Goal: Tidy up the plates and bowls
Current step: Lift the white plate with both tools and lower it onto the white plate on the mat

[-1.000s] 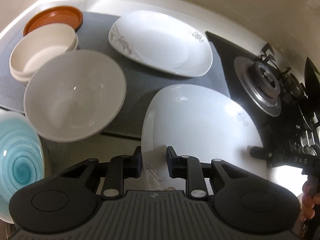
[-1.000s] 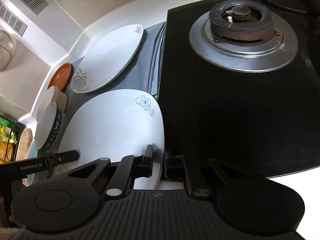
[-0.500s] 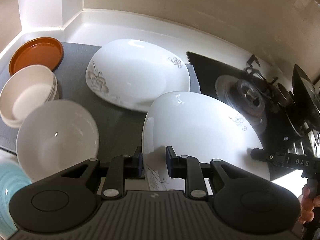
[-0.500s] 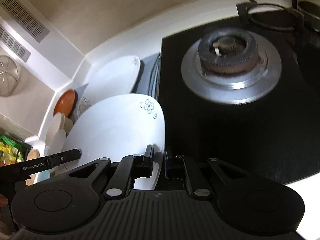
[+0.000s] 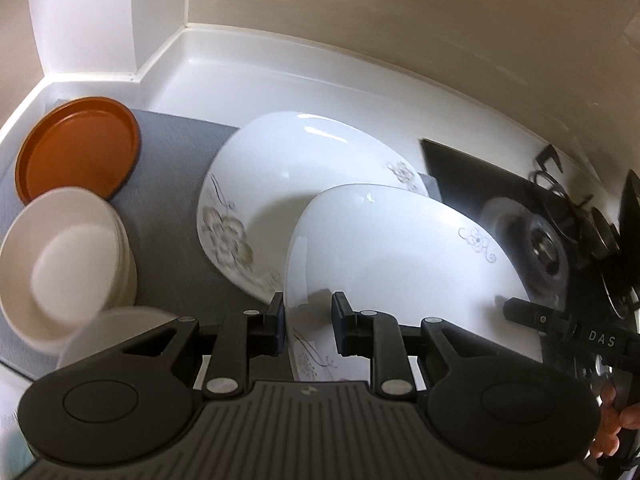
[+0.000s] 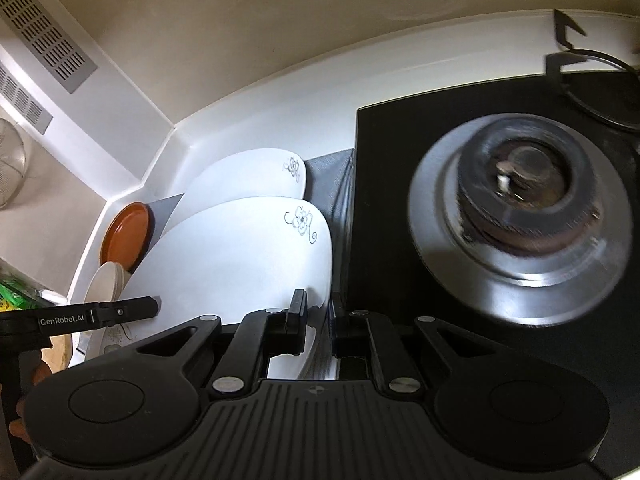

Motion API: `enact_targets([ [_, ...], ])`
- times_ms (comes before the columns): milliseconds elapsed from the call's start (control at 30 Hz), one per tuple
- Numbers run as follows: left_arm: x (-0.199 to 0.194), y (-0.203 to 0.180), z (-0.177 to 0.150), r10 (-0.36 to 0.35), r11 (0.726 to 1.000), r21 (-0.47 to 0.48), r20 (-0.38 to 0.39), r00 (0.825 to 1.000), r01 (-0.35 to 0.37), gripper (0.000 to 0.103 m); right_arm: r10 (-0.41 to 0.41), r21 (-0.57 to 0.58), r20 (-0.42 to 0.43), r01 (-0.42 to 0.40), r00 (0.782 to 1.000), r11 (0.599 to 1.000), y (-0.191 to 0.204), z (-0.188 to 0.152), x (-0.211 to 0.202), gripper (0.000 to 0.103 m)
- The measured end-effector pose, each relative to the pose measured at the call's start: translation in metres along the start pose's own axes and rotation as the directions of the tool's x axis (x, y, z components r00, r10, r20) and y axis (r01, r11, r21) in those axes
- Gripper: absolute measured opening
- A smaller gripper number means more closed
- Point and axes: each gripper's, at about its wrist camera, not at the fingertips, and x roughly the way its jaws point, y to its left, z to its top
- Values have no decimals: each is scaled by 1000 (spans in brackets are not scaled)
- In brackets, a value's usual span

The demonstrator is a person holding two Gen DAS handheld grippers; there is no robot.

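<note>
A white flowered plate (image 5: 400,260) is held in the air by both grippers. My left gripper (image 5: 308,316) is shut on its near left rim. My right gripper (image 6: 318,320) is shut on its right rim, and the plate also shows in the right wrist view (image 6: 232,264). It hangs over the near part of a second white flowered plate (image 5: 288,184) lying on the grey mat (image 5: 172,168). An orange plate (image 5: 76,148) and a stack of cream bowls (image 5: 60,256) sit to the left. A white bowl (image 5: 116,328) is partly hidden under my left gripper.
A black gas hob (image 6: 400,220) with a burner (image 6: 524,204) lies right of the mat. The white worktop corner and wall (image 5: 240,60) stand close behind the plates. The other gripper's finger shows in each view.
Both grippers have carried the held plate up and back towards the wall, until it overlaps the plate on the mat. The white bowl and blue plate have slid out of the left view.
</note>
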Motion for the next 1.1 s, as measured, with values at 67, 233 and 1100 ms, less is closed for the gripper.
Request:
enact_targets([
  [67,6,3,8,7,1000,-7,-8,1000,-7,26,-4,-4,-7,4,1000,1000,3,7,9,12],
  [233,22,13,24,26,999,-31,-22,999,-27,28,-18,-18,-32,18,999,1000,9,22,30,12],
  [1100,65,28,66,151,986,-62,-21,988,-152,35,-90,-124,31,93,995,988,37,42,79,13],
])
